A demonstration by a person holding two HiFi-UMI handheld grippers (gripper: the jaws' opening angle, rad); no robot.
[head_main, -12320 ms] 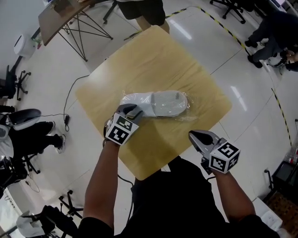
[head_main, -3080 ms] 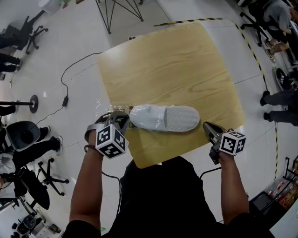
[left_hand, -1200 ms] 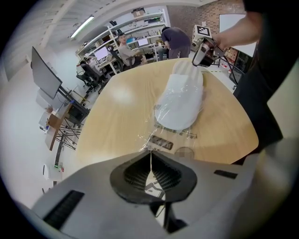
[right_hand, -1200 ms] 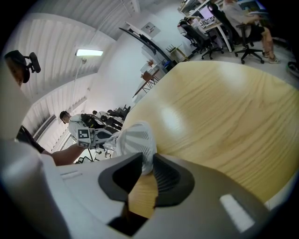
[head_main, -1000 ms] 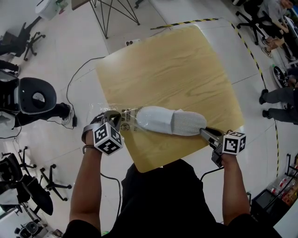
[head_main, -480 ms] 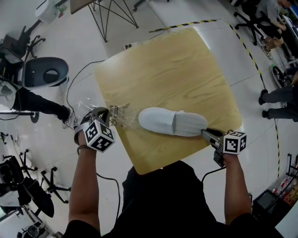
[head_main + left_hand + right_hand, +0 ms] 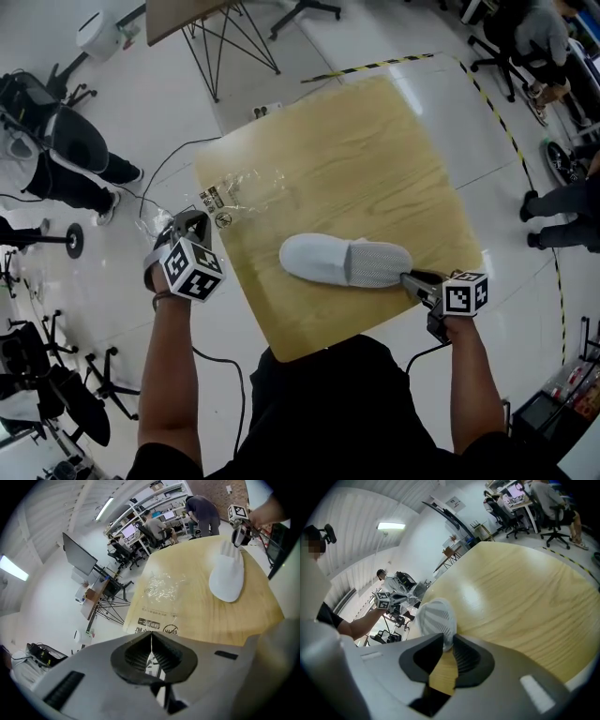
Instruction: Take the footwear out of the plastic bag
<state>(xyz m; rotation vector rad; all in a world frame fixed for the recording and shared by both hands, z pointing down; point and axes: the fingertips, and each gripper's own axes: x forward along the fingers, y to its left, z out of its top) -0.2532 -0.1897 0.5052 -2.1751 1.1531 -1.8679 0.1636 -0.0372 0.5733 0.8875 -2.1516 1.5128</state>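
Observation:
A white slipper (image 7: 345,262) lies bare on the wooden table (image 7: 375,159), toe to the left. My right gripper (image 7: 410,278) is shut on its heel edge; the right gripper view shows the slipper (image 7: 436,617) pinched between the jaws of this gripper (image 7: 446,640). The clear plastic bag (image 7: 246,189) hangs empty and crumpled over the table's left edge. My left gripper (image 7: 192,218) is shut on the bag's end, off the table's left side. In the left gripper view the printed bag (image 7: 161,588) runs from the shut left gripper (image 7: 151,635) toward the slipper (image 7: 227,576).
The table's near corner sits just in front of the person's body. A second table (image 7: 192,11) stands at the far left. Office chairs (image 7: 487,11), people (image 7: 70,155) and a floor cable (image 7: 164,159) ring the table. Striped tape (image 7: 511,131) marks the floor at right.
My left gripper has pulled left and up with the bag, which has slid fully off the slipper. The slipper and the right gripper have stayed put.

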